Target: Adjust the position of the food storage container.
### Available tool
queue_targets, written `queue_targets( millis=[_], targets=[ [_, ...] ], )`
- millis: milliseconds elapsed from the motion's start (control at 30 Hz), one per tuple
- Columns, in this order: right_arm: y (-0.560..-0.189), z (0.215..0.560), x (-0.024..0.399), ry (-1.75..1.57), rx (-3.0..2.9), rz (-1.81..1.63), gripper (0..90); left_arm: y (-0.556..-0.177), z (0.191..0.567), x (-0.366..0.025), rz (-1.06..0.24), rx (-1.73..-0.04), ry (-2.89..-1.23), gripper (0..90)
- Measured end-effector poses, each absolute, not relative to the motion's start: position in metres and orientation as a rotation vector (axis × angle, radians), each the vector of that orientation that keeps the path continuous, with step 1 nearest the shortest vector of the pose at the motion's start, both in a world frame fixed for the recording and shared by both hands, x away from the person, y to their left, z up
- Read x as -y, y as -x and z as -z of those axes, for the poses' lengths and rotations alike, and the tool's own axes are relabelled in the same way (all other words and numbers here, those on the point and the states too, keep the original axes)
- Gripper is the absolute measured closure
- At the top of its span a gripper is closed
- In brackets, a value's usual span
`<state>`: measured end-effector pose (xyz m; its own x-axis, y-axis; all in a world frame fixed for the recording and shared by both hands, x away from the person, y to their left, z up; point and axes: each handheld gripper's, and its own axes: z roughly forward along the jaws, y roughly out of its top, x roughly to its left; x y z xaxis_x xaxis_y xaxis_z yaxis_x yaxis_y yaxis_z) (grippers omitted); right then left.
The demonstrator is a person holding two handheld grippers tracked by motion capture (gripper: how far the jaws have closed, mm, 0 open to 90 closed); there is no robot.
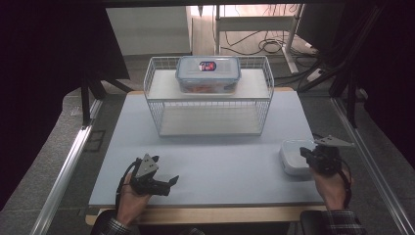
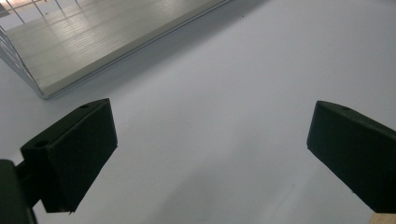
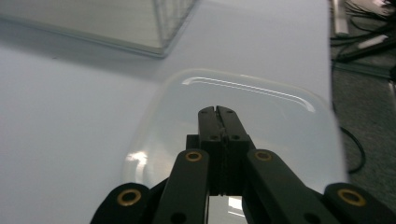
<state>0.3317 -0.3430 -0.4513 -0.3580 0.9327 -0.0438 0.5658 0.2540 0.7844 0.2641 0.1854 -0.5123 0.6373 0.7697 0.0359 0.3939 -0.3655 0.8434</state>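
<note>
**Right gripper closed above the clear container**

Right gripper [image 3: 218,110] is what I watch first: its two black jaws are pressed together with nothing between them, and they hang over the open, clear plastic container [image 3: 261,116] at the right edge of the table. I cannot tell whether the tips touch its floor. From above I see that container [image 1: 292,159] as a pale rounded box sitting just in front of my right gripper [image 1: 307,153], near the table's right edge.

Moving outward, my left gripper [image 1: 172,181] rests low at the near left of the table, jaws spread wide with only bare tabletop [image 2: 210,116] between them.

Farther back stands a white wire rack [image 1: 156,105] with two shelves. On its upper shelf sits a lidded storage box [image 1: 208,74] with a blue-rimmed lid and something reddish inside. One corner of the rack's lower shelf [image 2: 93,42] shows ahead of my left jaws, well apart from them.
</note>
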Motion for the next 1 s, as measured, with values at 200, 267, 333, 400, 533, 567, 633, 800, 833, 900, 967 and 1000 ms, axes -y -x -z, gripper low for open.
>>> queue_targets(
  millis=[200, 267, 333, 400, 533, 567, 633, 800, 833, 900, 967, 1000],
  targets=[
    [-0.333, 0.45, 0.364, -1.403, -1.933, -0.885, 89.5, -0.264, 0.513, -0.185, -0.551, -0.913, -1.993, 1.4],
    [-0.335, 0.451, 0.37, -1.413, -1.916, -0.865, 89.5, -0.265, 0.513, -0.185, -0.551, -0.913, -1.994, 1.4],
    [-0.337, 0.453, 0.376, -1.432, -1.902, -0.847, 89.5, -0.265, 0.513, -0.185, -0.554, -0.914, -1.996, 1.4],
    [-0.339, 0.455, 0.38, -1.439, -1.891, -0.826, 89.5, -0.265, 0.513, -0.185, -0.554, -0.915, -1.998, 1.4],
    [-0.345, 0.459, 0.388, -1.455, -1.873, -0.78, 89.5, -0.265, 0.513, -0.184, -0.556, -0.918, -2.004, 1.5],
    [-0.346, 0.46, 0.389, -1.456, -1.873, -0.771, 89.5, -0.265, 0.514, -0.184, -0.556, -0.918, -2.005, 1.6],
    [-0.348, 0.461, 0.39, -1.459, -1.877, -0.75, 89.5, -0.266, 0.514, -0.184, -0.556, -0.918, -2.006, 1.6],
    [-0.351, 0.466, 0.39, -1.484, -1.895, -0.741, 89.5, -0.266, 0.514, -0.184, -0.556, -0.918, -2.009, 1.7],
    [-0.351, 0.466, 0.389, -1.485, -1.901, -0.752, 89.5, -0.266, 0.514, -0.184, -0.555, -0.917, -2.01, 1.8],
    [-0.351, 0.466, 0.387, -1.481, -1.912, -0.755, 89.5, -0.266, 0.514, -0.183, -0.556, -0.917, -2.013, 1.8],
    [-0.352, 0.467, 0.383, -1.48, -1.934, -0.771, 89.5, -0.266, 0.514, -0.183, -0.556, -0.915, -2.014, 1.8],
    [-0.352, 0.468, 0.381, -1.479, -1.945, -0.777, 89.5, -0.266, 0.514, -0.183, -0.557, -0.914, -2.014, 1.8]
  ],
)
